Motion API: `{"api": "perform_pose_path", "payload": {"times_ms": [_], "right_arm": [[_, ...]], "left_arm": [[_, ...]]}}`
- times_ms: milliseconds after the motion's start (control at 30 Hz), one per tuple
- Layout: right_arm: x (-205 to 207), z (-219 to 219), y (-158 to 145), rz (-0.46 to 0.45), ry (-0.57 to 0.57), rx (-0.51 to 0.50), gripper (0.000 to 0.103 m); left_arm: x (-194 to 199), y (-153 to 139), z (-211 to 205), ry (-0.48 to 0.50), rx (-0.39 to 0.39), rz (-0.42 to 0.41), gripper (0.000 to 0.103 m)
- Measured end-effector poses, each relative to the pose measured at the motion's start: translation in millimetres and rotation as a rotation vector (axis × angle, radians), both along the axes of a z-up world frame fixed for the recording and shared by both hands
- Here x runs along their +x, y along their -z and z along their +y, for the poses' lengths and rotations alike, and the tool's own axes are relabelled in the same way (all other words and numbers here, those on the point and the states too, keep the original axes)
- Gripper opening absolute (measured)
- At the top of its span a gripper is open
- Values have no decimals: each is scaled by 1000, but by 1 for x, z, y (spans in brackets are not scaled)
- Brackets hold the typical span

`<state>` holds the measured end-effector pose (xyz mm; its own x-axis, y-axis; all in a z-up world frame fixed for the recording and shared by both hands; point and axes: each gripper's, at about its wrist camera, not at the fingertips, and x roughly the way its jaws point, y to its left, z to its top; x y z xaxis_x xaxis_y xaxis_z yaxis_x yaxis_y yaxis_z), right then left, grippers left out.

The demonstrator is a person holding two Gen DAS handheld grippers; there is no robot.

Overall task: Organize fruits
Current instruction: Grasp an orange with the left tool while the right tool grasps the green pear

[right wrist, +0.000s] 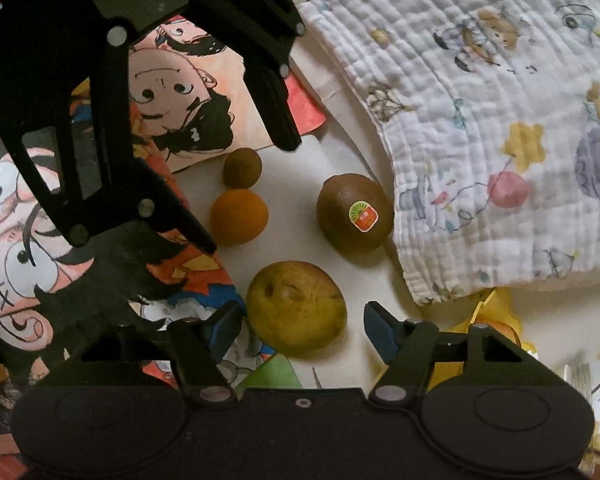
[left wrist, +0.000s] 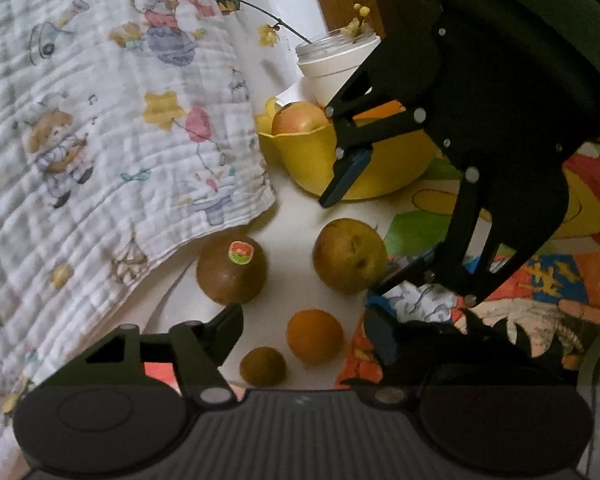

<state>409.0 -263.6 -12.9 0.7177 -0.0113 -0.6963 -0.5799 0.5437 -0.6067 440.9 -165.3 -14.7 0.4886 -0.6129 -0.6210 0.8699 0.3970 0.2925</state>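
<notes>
On the white table lie a yellow-green pear (left wrist: 350, 254) (right wrist: 296, 306), a stickered brown kiwi (left wrist: 232, 270) (right wrist: 354, 212), an orange (left wrist: 315, 336) (right wrist: 239, 217) and a small brown fruit (left wrist: 263, 366) (right wrist: 242, 167). A yellow bowl (left wrist: 320, 156) at the back holds an apple (left wrist: 300, 118). My left gripper (left wrist: 304, 330) is open above the orange and the small fruit. My right gripper (right wrist: 298, 326) is open with its jaws on either side of the pear; it also shows in the left wrist view (left wrist: 360, 236), coming in from the right.
A printed white blanket (left wrist: 100, 140) (right wrist: 500, 120) covers the table's side next to the kiwi. Colourful cartoon sheets (left wrist: 520, 260) (right wrist: 172, 92) lie on the other side. A white cup (left wrist: 332, 68) and a jar with flower stems stand behind the bowl.
</notes>
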Motion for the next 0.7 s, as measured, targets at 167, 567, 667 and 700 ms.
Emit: {"api": "perform_pose_path", "payload": {"times_ms": [167,567,667,700], "right_arm": [[5,0,1,19,-9,-7,62],[9,-2,3,19,0,12,59],[5,-2,4,-2,5,16,58],[3,-2,5,-15,7,15,57]], "left_arm": [[4,6,-6,23,30,21,61],[15,15,-17,-12,64,63,38],[14,15,-19,-14,58,66,37],[12,16,-20,-18,62,57,37]]}}
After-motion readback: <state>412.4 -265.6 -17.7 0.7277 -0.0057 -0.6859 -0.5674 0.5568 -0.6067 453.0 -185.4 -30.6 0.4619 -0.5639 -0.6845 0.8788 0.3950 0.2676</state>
